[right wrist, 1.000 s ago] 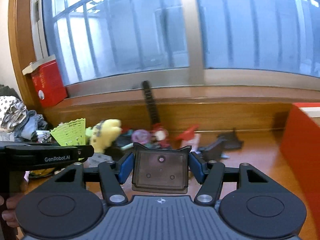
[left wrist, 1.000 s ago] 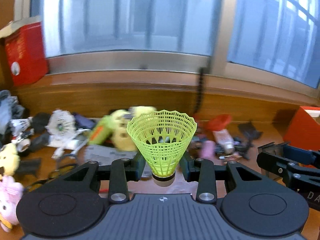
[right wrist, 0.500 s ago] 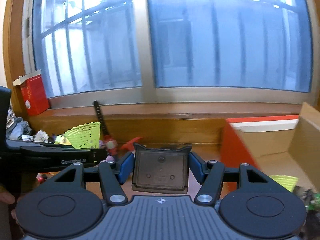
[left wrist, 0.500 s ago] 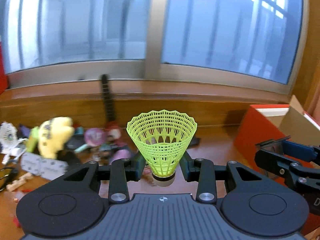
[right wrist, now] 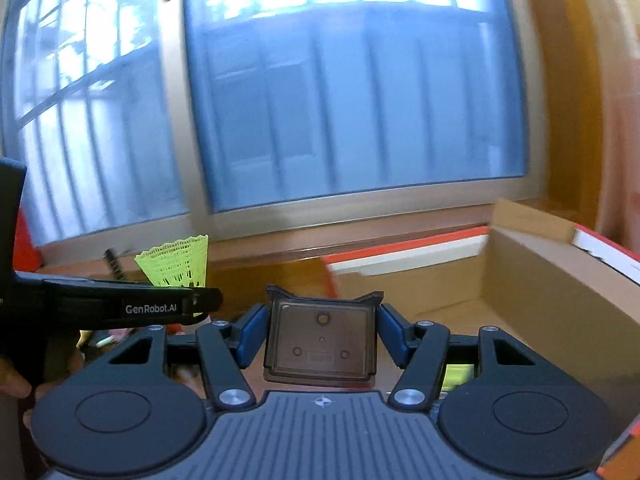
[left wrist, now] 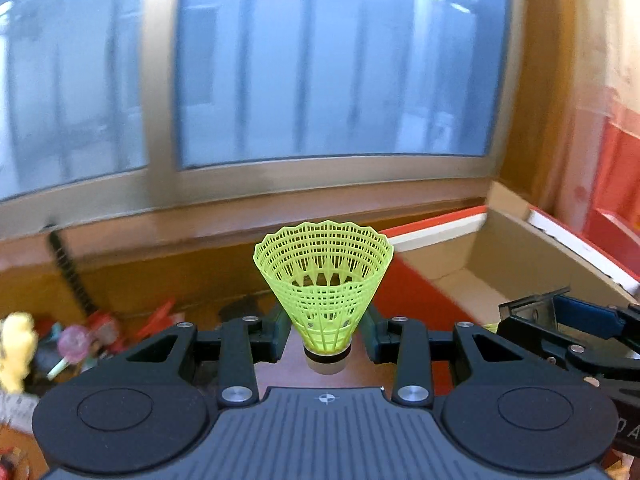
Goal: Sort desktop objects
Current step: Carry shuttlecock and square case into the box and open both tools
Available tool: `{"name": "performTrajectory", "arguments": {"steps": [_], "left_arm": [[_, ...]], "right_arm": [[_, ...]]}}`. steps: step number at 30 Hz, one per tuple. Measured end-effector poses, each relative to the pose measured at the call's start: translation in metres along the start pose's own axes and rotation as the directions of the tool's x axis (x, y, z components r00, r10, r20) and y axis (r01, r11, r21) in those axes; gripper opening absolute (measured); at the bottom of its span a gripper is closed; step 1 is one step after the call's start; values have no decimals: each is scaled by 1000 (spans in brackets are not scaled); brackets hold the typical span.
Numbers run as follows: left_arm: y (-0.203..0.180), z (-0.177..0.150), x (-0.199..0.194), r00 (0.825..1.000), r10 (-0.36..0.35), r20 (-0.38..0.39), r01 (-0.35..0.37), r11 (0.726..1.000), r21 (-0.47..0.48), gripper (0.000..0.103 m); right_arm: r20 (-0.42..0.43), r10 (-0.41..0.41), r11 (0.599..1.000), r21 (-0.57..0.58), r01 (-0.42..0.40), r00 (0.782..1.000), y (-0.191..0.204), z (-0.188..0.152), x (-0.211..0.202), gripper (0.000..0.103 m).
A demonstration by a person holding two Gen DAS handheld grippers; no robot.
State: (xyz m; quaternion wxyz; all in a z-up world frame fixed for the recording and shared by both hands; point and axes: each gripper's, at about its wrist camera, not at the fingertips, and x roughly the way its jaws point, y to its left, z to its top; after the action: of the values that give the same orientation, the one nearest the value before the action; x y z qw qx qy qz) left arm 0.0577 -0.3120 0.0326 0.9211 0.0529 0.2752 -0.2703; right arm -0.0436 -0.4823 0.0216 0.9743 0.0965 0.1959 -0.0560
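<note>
A neon yellow-green plastic shuttlecock (left wrist: 324,280) stands skirt up, cork down, between the pads of my left gripper (left wrist: 324,340), which is shut on it. In the right wrist view the same shuttlecock (right wrist: 176,264) shows over the left gripper's black body (right wrist: 120,304). My right gripper (right wrist: 322,332) is shut on a smoky brown, square, see-through plastic lid (right wrist: 320,356), gripped by its two side edges. From the left wrist view the right gripper (left wrist: 560,320) appears at the right, over the open red-sided cardboard box (left wrist: 440,256). That box (right wrist: 540,280) fills the right of the right wrist view.
A heap of small toys lies at the left, with a yellow plush (left wrist: 16,344) and a pink lollipop-like toy (left wrist: 74,340). A black strap (left wrist: 68,272) leans on the wooden sill. Something yellow-green (right wrist: 458,374) lies inside the box. A hand (right wrist: 12,384) holds the left gripper.
Both grippers have swung right, away from the toy heap and toward the cardboard box, which now fills the right side. Both grips look the same as before.
</note>
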Motion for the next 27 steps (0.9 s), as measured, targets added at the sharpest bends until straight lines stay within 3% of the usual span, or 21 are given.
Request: {"name": "performTrajectory", "arguments": {"steps": [12,27], "left_arm": [[-81,18,26,983,-184,3,182,973,146,38],[-107,12,49,969,-240,-61,247,954,171,38]], "right_arm": [[7,-180,981,77,179,984,-53,-10,-25,62],[-38,-281,952,116,284,959,-82,-19,-41,62]]}}
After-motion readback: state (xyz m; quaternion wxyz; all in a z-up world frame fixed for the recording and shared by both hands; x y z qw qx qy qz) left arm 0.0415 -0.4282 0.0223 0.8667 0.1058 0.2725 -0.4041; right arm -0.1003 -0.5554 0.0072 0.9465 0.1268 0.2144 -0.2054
